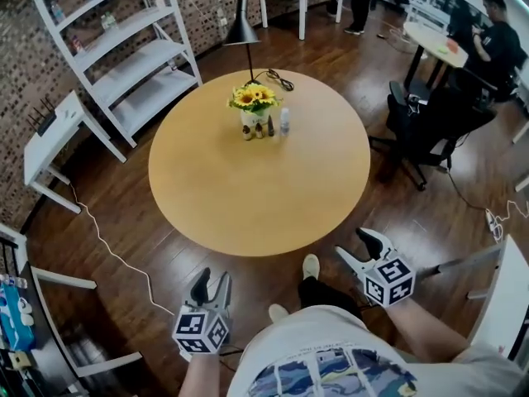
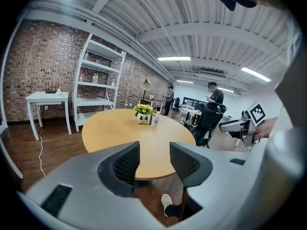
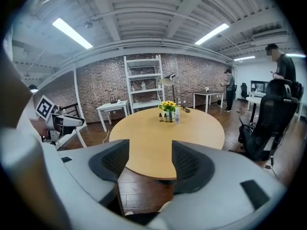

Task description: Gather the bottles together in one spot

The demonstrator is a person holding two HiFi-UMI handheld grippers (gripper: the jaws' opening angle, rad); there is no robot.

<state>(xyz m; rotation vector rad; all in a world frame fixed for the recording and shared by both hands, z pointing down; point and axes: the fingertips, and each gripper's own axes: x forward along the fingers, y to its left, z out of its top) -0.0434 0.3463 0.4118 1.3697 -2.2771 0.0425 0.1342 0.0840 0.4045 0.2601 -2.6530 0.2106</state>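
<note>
The round table (image 1: 256,180) is bare except for one cluster at its far side; the left gripper (image 1: 212,286) and right gripper (image 1: 359,251) hang off its near edge, close to the person's body, each with fingers (image 2: 127,164) spread and nothing between them; the sunflower pot (image 1: 252,106) anchors the cluster; the clear bottle (image 1: 284,121) stands just beside it; the small dark bottles (image 1: 259,128) line up at its foot; the gathering looks finished, since no stray bottle shows on the table.
</note>
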